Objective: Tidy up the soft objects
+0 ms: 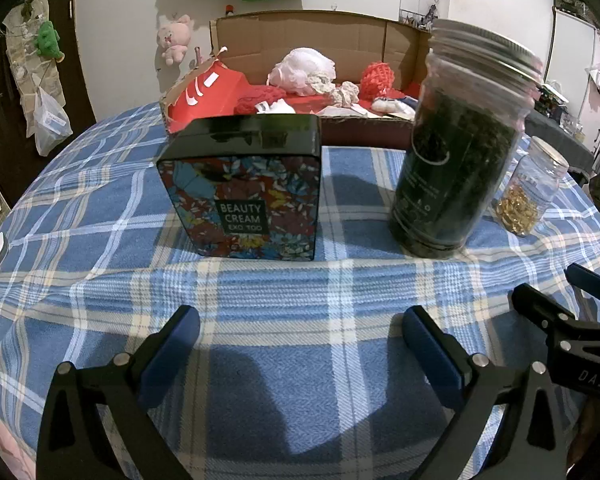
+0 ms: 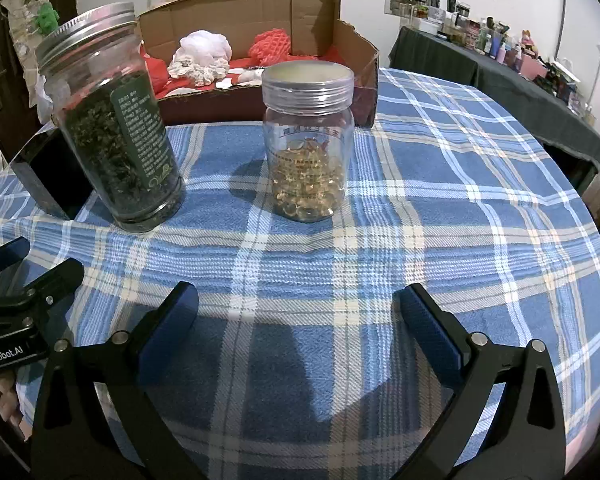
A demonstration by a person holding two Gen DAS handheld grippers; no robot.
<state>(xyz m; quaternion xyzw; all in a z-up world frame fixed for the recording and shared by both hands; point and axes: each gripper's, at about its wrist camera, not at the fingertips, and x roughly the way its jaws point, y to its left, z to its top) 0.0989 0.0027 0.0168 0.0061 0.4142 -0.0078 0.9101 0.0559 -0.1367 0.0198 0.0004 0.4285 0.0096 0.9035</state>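
**Soft items sit in the box; both grippers hover empty**

An open brown cardboard box [image 1: 384, 36] at the top centre of both views holds the soft objects: a white fluffy bundle [image 1: 304, 66], a red knitted ball [image 1: 377, 76] and red fabric. In front of it on the blue plaid tablecloth [image 1: 260, 292] stand a black floral "Beauty Cream" tin [image 1: 244, 196], a tall glass jar of dark dried leaves [image 1: 460, 152] and a small clear jar of golden capsules [image 2: 309, 148]. At lower frame, the left gripper [image 1: 300, 340] and right gripper [image 2: 296, 320] have jaws spread apart, holding nothing.
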